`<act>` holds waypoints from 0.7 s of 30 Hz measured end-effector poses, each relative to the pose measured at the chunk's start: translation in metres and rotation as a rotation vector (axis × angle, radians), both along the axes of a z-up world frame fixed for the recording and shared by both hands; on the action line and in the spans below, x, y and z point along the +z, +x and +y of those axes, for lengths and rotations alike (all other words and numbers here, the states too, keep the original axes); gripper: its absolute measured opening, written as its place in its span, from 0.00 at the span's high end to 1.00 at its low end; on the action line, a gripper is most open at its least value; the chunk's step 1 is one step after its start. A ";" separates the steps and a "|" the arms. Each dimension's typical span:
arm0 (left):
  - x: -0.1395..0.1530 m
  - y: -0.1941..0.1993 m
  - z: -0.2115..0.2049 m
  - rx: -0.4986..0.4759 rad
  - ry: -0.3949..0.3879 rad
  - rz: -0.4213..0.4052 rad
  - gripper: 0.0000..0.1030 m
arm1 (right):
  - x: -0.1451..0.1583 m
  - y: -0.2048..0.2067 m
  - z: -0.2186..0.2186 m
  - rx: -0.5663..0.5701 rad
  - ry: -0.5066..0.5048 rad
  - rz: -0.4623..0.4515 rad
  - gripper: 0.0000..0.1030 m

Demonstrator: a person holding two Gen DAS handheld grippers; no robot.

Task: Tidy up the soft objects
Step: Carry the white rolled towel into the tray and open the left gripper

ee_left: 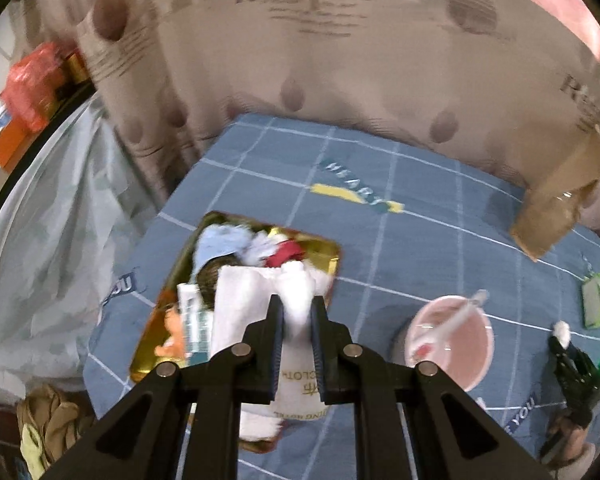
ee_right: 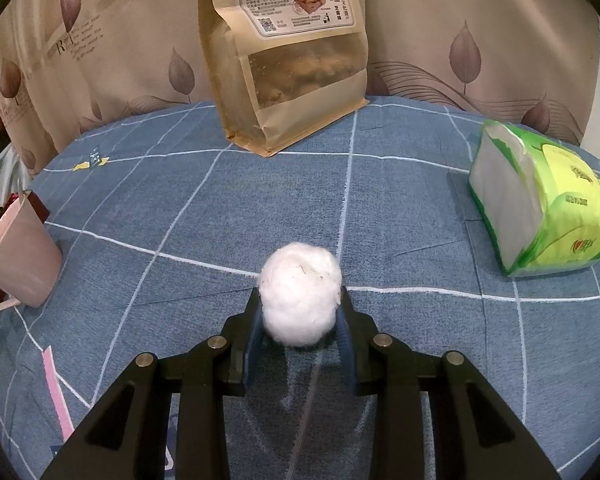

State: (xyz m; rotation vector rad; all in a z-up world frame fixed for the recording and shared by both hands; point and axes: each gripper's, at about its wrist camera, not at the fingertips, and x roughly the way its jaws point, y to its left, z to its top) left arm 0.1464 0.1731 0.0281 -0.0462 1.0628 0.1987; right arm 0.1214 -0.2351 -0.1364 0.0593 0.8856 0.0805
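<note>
Motion blur smears the white cloth [ee_left: 296, 308] the left gripper [ee_left: 297, 312] pinches; right gripper [ee_right: 300, 304] squeezes a cotton ball [ee_right: 299, 294].

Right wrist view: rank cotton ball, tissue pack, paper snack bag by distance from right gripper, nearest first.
1. Cotton ball: between the right gripper fingers, centre.
2. Tissue pack: on the bedsheet, far right.
3. Paper snack bag: standing at the back, against the curtain.

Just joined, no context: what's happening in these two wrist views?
A person is sorting soft items on a blue checked bedsheet. The left gripper is shut on a white folded cloth, held over a gold rectangular tray already piled with fabrics. The right gripper is shut on a white fluffy cotton ball, just above the sheet.
</note>
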 end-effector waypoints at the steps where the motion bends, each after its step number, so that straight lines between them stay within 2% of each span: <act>1: -0.002 -0.001 0.009 0.020 0.003 0.002 0.87 | 0.000 0.000 0.000 0.000 -0.001 0.000 0.70; 16: -0.024 -0.018 0.088 0.180 0.060 0.032 0.87 | 0.000 0.001 0.001 0.002 -0.021 0.003 0.70; 21: -0.037 -0.017 0.106 0.205 0.037 0.051 0.87 | 0.000 0.000 0.001 0.002 -0.027 0.003 0.70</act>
